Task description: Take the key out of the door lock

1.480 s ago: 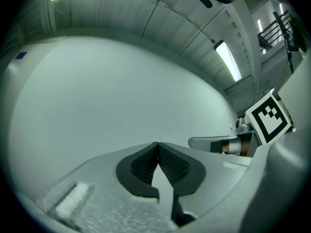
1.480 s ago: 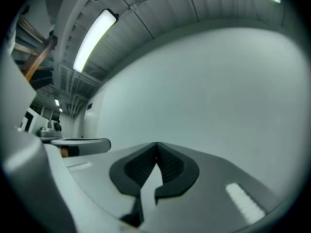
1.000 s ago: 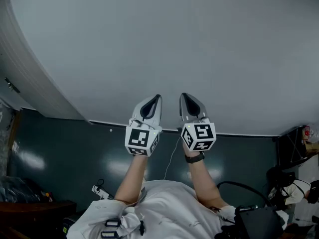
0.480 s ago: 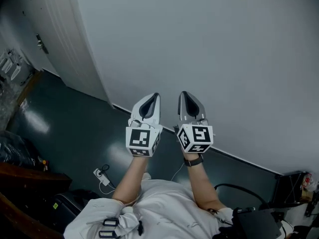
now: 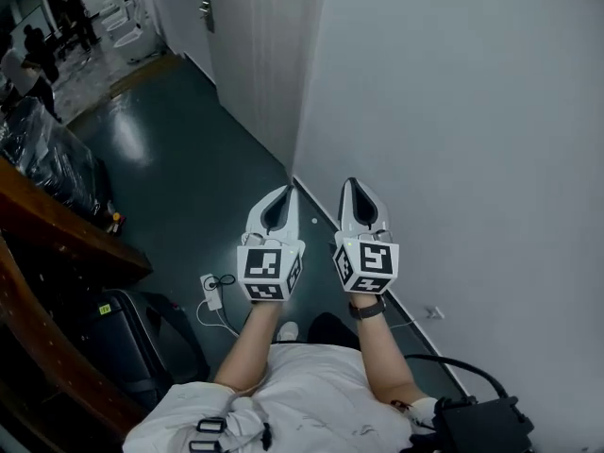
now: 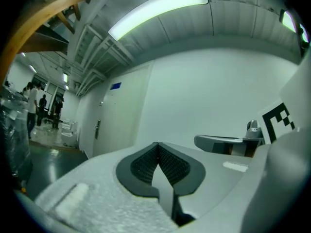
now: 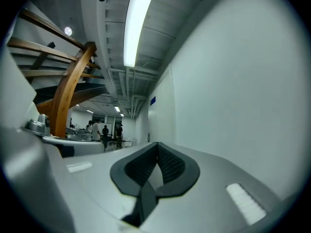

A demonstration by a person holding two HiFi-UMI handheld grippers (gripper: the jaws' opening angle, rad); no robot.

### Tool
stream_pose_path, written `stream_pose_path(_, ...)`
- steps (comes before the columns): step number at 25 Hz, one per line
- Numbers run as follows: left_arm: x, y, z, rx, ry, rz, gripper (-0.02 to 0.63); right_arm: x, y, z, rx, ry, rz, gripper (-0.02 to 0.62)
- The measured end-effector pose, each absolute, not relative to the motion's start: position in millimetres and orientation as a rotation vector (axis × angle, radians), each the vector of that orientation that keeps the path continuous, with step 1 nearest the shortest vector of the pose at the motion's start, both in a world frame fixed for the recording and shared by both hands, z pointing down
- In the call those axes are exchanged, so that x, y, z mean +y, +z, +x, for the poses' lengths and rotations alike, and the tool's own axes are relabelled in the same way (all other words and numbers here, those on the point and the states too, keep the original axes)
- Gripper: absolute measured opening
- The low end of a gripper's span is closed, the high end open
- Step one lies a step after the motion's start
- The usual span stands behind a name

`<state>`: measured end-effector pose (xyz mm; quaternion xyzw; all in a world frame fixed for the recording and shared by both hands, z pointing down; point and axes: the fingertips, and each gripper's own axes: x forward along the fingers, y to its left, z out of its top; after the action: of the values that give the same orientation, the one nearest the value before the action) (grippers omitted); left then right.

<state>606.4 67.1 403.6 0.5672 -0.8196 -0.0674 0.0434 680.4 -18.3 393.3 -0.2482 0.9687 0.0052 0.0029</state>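
Note:
Both grippers are held up side by side before a plain white wall (image 5: 472, 111). My left gripper (image 5: 291, 190) is shut with nothing between its pads, and so is my right gripper (image 5: 351, 183). In the left gripper view the left gripper (image 6: 158, 145) shows its pads meeting at the tip; the right gripper view shows the same of the right gripper (image 7: 157, 144). A white door (image 5: 226, 26) with a metal handle plate (image 5: 204, 3) stands far down the corridor, well ahead of both grippers. That door (image 6: 104, 125) also shows small in the left gripper view. No key is visible at this distance.
A wooden stair rail (image 5: 57, 243) curves along the left. A black case (image 5: 142, 338) and a white power strip (image 5: 211, 291) lie on the dark floor near my feet. People (image 5: 19, 59) stand far off at the top left. A black bag (image 5: 477, 423) sits at bottom right.
The head view has swung left: the wall filled it before, now the corridor, the door and the stair rail show. Both grippers stay side by side and shut.

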Motion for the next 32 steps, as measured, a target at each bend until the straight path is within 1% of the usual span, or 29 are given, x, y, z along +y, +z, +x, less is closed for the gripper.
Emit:
stream_pose_path(4,92,416,563,-2.592,-0.220,1.586,-0.002,8,424,611,3.175,-0.030,-0.443,0.000)
stream_pose_path(10,111,430,479,-2.703,-0.298,1.268,-0.002,38,446,511,3.234,-0.172,0.094,0.000)
stream_pose_path(17,93,387,432,-2.941,-0.215,1.136,-0.001,47,402,446,3.092,-0.087,0.566,0.000)
stream_pose_path(20,103,383,426,-3.020,-0.149,1.034,-0.001,51,397,436,3.024,-0.189,0.787,0.000)
stream_pose_path(22,112,387,420,-3.029,-0.127,0.989,0.000,53,392,431,2.975,-0.181,0.855,0.000)
stream_pose_path(26,135,399,397,-3.041,-0.162,0.921,0.000,63,367,408,2.895,0.154,0.839,0.000)
stream_pose_path(29,154,400,367,-3.078,-0.117,0.900,-0.001,78,359,372,2.866,0.165,0.873,0.000)
stream_pose_path(32,171,409,325,-3.071,-0.125,0.882,-0.001,104,376,327,2.894,0.164,0.946,0.000)
